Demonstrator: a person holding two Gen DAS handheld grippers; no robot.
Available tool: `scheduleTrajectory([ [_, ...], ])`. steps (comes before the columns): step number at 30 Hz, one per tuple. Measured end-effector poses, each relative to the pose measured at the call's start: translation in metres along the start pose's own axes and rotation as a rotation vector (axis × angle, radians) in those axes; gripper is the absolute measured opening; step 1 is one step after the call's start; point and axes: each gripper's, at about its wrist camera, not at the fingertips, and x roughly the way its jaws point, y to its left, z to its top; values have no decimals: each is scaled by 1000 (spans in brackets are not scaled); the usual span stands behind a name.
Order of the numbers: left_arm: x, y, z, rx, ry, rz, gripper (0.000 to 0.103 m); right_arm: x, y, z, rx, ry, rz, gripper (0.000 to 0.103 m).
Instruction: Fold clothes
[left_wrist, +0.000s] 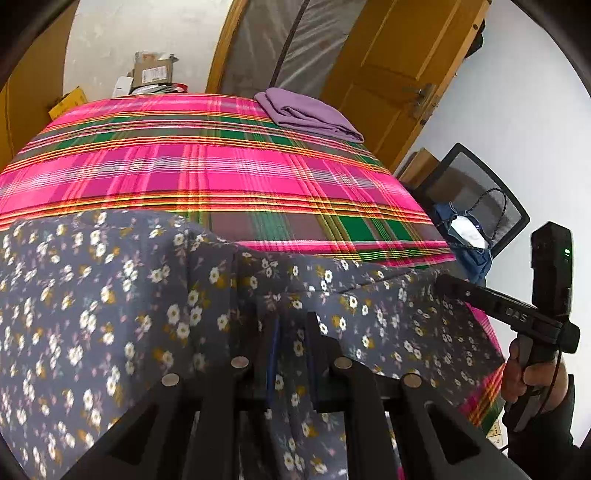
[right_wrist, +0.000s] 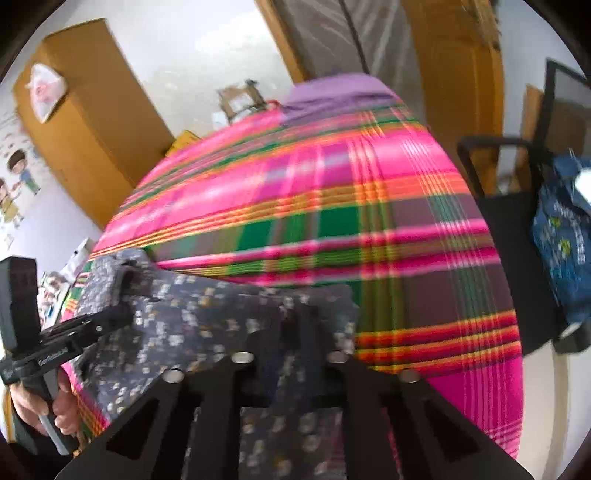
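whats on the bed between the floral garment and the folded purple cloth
Nothing: between the floral garment and the purple cloth, only bare plaid bedspread shows in the left wrist view.

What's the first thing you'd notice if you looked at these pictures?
The bright pink and green plaid cloth covering the whole bed jumps out first. Over its near edge lies a grey flowery garment, pinched by the left hand-held gripper and the right hand-held gripper. A folded purple cloth sits at the far corner.

Pink plaid bedspread (left_wrist: 221, 173), wooden door (left_wrist: 402, 55), mesh chair (left_wrist: 476, 184), blue bag (right_wrist: 565, 236), cardboard box (left_wrist: 153, 72)
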Motion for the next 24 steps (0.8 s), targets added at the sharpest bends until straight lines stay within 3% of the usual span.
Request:
scheduleTrajectory([
  [4, 2, 6, 2, -21, 0, 1, 12, -2, 1, -1, -3, -6, 2, 3],
  [6, -5, 4, -1, -20, 0, 4, 12, -11, 6, -5, -17, -24, 0, 9],
  [10, -31, -7, -20, -2, -28, -9, 12, -43, 24, -33, -101, -78, -8, 9],
  [13, -46, -18, -37, 30, -42, -38, 12, -51, 31, -56, -150, -69, -46, 9],
  [19, -34, -25, -60, 69, 15, -46, 12, -46, 18, -74, -135, -59, -54, 4],
  [24, -46, -21, -63, 57, -11, -58, 12, -57, 24, -75, -142, -93, -68, 7],
])
